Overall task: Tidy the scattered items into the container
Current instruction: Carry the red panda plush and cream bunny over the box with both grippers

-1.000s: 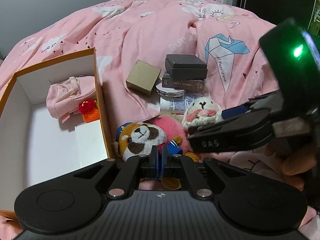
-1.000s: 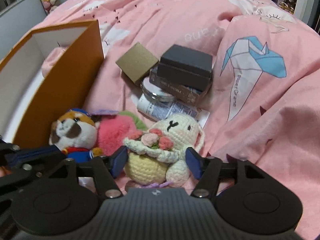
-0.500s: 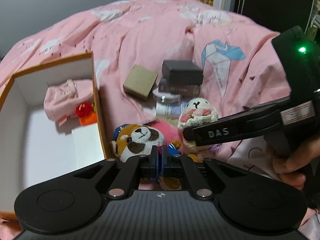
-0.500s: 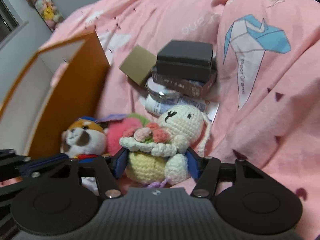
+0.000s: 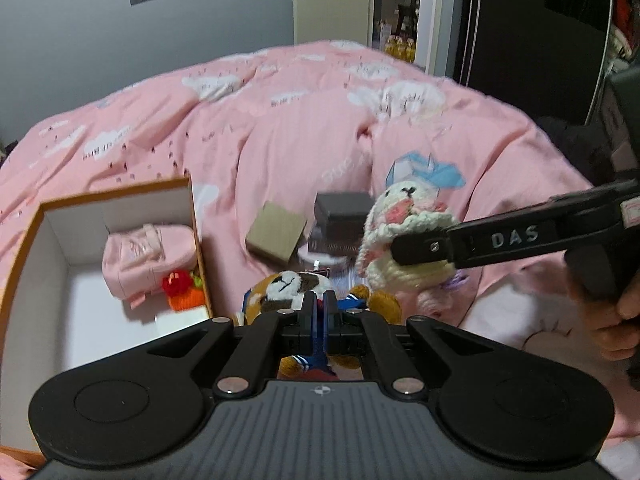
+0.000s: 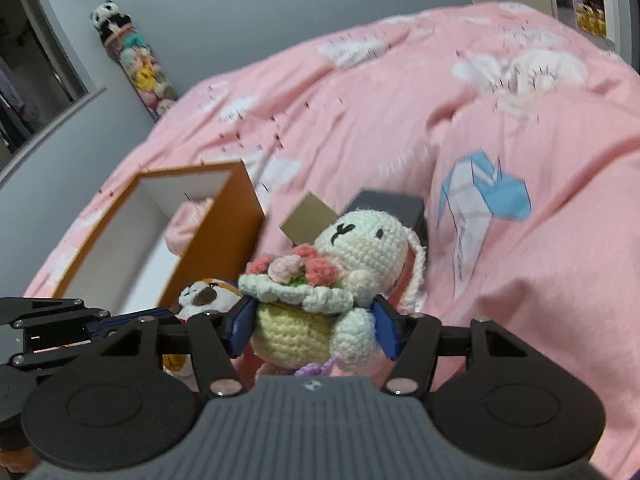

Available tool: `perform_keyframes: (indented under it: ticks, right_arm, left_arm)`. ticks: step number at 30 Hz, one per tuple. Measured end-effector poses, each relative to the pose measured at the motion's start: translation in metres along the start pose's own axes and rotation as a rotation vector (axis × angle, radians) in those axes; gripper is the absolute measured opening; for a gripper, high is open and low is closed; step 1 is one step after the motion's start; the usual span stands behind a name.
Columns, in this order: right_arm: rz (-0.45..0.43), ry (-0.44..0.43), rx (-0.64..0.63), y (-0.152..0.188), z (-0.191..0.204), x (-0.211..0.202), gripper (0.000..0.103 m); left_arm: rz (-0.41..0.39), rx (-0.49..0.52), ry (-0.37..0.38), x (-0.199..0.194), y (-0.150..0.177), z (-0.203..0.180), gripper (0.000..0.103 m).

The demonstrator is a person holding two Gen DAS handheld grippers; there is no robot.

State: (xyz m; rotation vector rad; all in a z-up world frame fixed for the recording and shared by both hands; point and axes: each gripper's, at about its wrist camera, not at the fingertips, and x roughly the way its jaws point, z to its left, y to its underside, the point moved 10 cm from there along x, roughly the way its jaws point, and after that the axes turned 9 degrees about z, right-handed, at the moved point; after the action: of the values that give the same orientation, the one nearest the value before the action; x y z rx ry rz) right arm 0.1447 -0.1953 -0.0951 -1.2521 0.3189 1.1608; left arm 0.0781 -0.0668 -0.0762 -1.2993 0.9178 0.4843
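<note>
My right gripper (image 6: 314,320) is shut on a white crochet bunny (image 6: 360,256) with a pink bouquet, which hangs above the bedding. In the left wrist view the bunny (image 5: 404,220) sits at the tip of the right gripper's finger (image 5: 500,240). My left gripper (image 5: 319,308) is shut on the blue clothing of a brown-and-white dog plush (image 5: 288,284). The dog (image 6: 208,294) also shows beside the box in the right wrist view. The orange box with a white inside (image 5: 120,200) stands open at the left, holding a pink pouch (image 5: 148,256) and a red-orange knit toy (image 5: 182,290).
On the pink quilt (image 5: 300,140) behind the toys lie a tan square box (image 5: 276,236), stacked dark boxes (image 5: 340,216) and a round tin (image 5: 324,258). A hand (image 5: 616,320) grips the right tool. The box's orange wall (image 6: 224,216) stands just left of the bunny.
The right jaws closed on the bunny and lifted it off the bed. The left gripper rose too, carrying the dog plush. Both views tilted up toward the far wall.
</note>
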Motion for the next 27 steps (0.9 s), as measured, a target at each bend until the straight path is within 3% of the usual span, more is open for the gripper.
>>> perform_keyframes:
  ticks: [7,13,20,27]
  right_arm:
    - [-0.064,-0.073,-0.068,-0.022,0.026,-0.016,0.063]
    - [-0.120,-0.163,-0.129,-0.041,0.062,-0.022,0.063]
    - [-0.109,-0.274,-0.214,-0.055,0.116,-0.006,0.063]
    - [-0.010,-0.362,-0.282,-0.048,0.164,0.032,0.064]
  left_arm:
    - [-0.104,-0.001,-0.014,-0.039,-0.021,0.007,0.002]
    - [-0.169,-0.010,-0.102,-0.065,-0.031,0.034,0.003]
    - [-0.145,-0.027,-0.225,-0.078,-0.024,0.083,0.002]
    - [-0.081,-0.016,-0.342,-0.086,-0.004,0.135,0.003]
